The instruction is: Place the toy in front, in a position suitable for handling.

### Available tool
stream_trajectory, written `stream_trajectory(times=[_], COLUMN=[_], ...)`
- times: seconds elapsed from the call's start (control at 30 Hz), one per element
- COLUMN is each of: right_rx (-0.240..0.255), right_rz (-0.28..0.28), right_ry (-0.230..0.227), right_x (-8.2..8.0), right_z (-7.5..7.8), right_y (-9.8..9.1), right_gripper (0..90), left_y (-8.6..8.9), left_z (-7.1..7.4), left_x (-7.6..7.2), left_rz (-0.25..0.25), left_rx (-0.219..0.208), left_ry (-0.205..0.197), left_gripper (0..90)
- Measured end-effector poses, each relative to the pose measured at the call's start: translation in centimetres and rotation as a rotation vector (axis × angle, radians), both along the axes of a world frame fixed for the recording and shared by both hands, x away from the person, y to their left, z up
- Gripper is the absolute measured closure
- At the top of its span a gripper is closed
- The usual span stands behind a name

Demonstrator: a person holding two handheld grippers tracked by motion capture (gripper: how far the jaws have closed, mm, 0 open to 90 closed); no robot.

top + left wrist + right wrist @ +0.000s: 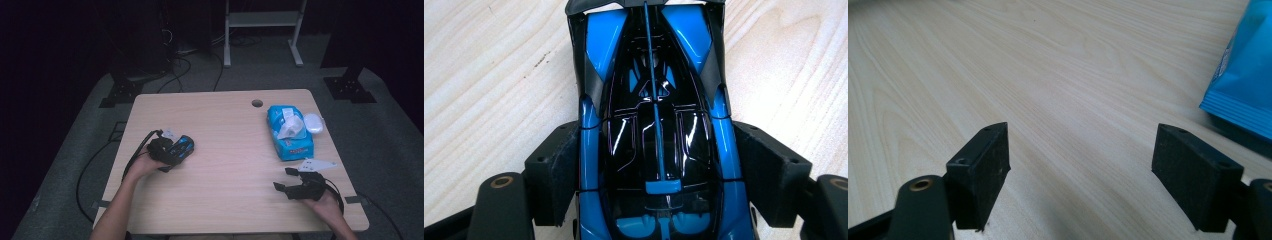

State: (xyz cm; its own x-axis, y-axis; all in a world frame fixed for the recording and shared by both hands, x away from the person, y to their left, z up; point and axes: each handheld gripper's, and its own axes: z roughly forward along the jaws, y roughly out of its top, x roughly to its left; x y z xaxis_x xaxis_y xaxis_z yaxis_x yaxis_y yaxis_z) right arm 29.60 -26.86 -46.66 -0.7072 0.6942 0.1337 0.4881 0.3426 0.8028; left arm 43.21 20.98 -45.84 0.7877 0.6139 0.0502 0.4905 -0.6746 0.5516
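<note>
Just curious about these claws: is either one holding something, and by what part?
The left claw grips a blue-and-black toy car by its two sides; the right claw is open, holding nothing.

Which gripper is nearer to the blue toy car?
Left. The left gripper has its pads on both sides of the blue toy car; the right gripper rests far across the table, near the wipes pack.

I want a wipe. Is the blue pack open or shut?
Open: a white wipe sticks up from the top of the blue pack, which lies flat on the table.
</note>
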Motion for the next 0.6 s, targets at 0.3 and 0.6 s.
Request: stream_trajectory(times=[0.3,0.6], right_rx=[0.001,0.002], right_rz=[-0.004,-0.005], right_ry=[0.004,-0.001], right_x=[0.04,0.02], right_z=[-0.02,0.05], right_y=[-0.03,-0.06], right_gripper=[22.0,22.0], left_y=[0.57,0.74], left_z=[0.17,0.23], left_x=[0.0,-0.1], left_rz=[0.001,0.015], left_rx=[-0.034,-0.057], left_ry=[0.012,0.015], left_gripper=[26.0,26.5])
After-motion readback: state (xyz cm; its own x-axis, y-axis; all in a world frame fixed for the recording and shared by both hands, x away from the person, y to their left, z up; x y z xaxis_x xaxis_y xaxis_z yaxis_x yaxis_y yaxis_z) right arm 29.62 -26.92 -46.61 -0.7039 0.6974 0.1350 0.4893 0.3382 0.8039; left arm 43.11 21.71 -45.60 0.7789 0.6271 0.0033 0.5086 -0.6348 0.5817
